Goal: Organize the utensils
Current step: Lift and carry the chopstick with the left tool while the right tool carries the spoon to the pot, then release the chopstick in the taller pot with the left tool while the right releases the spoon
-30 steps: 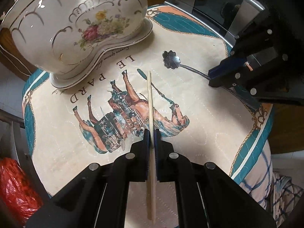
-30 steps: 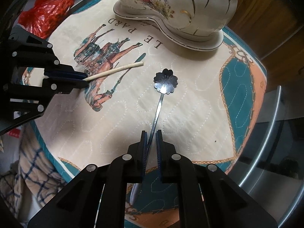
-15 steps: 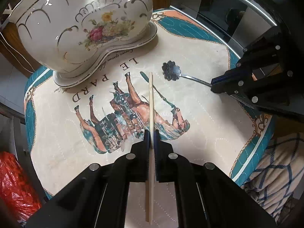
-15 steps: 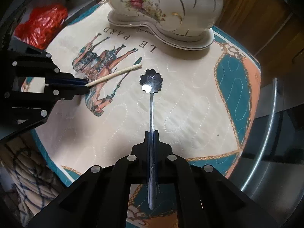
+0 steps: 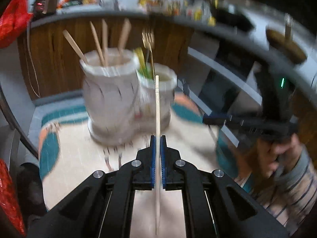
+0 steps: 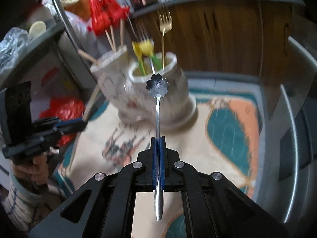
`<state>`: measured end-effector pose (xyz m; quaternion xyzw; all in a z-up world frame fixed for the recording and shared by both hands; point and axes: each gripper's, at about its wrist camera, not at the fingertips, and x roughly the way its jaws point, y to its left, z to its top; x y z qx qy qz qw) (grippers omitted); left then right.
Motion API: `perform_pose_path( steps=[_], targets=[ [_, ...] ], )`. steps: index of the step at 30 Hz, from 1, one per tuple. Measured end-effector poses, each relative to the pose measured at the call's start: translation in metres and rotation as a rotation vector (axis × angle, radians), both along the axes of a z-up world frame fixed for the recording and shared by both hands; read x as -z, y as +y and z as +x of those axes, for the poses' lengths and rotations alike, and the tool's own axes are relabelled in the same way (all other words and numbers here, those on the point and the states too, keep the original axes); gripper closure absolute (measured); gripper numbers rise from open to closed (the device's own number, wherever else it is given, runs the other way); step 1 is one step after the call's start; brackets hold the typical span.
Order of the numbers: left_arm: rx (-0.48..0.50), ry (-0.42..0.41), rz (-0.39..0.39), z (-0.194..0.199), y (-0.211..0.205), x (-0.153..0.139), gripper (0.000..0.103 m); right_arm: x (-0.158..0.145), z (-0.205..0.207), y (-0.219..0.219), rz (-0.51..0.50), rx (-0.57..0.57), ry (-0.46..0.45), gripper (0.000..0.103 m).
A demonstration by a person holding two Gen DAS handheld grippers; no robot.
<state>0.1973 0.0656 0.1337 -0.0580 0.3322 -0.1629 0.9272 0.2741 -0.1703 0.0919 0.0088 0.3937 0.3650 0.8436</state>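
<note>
I am holding one utensil in each gripper now: the left gripper (image 5: 158,138) is clamped on the wooden chopstick (image 5: 157,107), and the right gripper (image 6: 158,139) is pinched shut on the handle of the flower-headed spoon (image 6: 157,87). A second ago both pieces were lying flat on the quilted mat (image 6: 221,130) with the jaws closing around them; now both are coming up off it, their tips rising toward the rims of the two-pocket ceramic holder (image 5: 111,99). That means the pick-up is done and I am moving into the sorting step. In the left view the chopstick tip is lining up in front of the smaller pocket, while the other wooden sticks (image 5: 103,41) are standing in the larger one, so I judge it still needs swinging across. The spoon is pointing at the pocket with the gold fork (image 6: 164,25), which looks like its proper place. Both views are smeared by motion, so I am not trusting fine alignment yet.
</note>
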Motion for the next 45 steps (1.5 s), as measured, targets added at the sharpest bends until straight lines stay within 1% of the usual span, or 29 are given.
perform_pose_path(
  steps=[1,4,7,9,11,15,18,20,23,26,31,35,38,41,45],
  targets=[
    [-0.003,-0.056,-0.044,-0.004,0.007,-0.01,0.099,-0.005,0.0,0.001,0.011,0.01,-0.026,0.099],
    [-0.039,-0.167,-0.099,-0.01,0.016,-0.033,0.099,-0.018,0.0,0.001,0.064,0.033,-0.086,0.099],
    [-0.072,-0.237,-0.104,-0.004,0.022,-0.043,0.099,-0.029,0.002,0.003,0.117,0.043,-0.13,0.099],
    [-0.107,-0.291,-0.079,0.005,0.018,-0.049,0.099,-0.037,0.004,0.007,0.138,0.046,-0.173,0.099],
    [-0.132,-0.323,-0.077,0.011,0.016,-0.052,0.099,-0.044,0.007,0.01,0.155,0.045,-0.202,0.099],
    [-0.143,-0.416,-0.075,0.024,0.013,-0.072,0.099,-0.053,0.018,0.015,0.217,0.074,-0.249,0.099],
    [-0.158,-0.494,-0.086,0.034,0.01,-0.083,0.099,-0.059,0.026,0.017,0.238,0.099,-0.291,0.099],
    [-0.187,-0.534,-0.086,0.042,0.009,-0.086,0.099,-0.063,0.033,0.023,0.235,0.118,-0.334,0.099],
    [-0.258,-0.56,-0.07,0.056,0.013,-0.085,0.099,-0.068,0.042,0.033,0.221,0.122,-0.38,0.099],
    [-0.303,-0.578,-0.093,0.067,0.022,-0.081,0.099,-0.069,0.048,0.039,0.215,0.125,-0.412,0.099],
    [-0.335,-0.624,-0.12,0.079,0.023,-0.076,0.099,-0.069,0.054,0.043,0.21,0.129,-0.471,0.099],
    [-0.359,-0.636,-0.088,0.084,0.014,-0.065,0.099,-0.064,0.061,0.043,0.224,0.142,-0.492,0.099],
    [-0.365,-0.625,-0.055,0.086,0.009,-0.055,0.099,-0.052,0.065,0.044,0.217,0.142,-0.483,0.099],
    [-0.361,-0.611,-0.015,0.087,0.004,-0.046,0.099,-0.04,0.065,0.049,0.179,0.131,-0.474,0.099],
    [-0.349,-0.595,0.025,0.079,-0.003,-0.036,0.099,-0.029,0.059,0.051,0.131,0.116,-0.459,0.099]
  ],
)
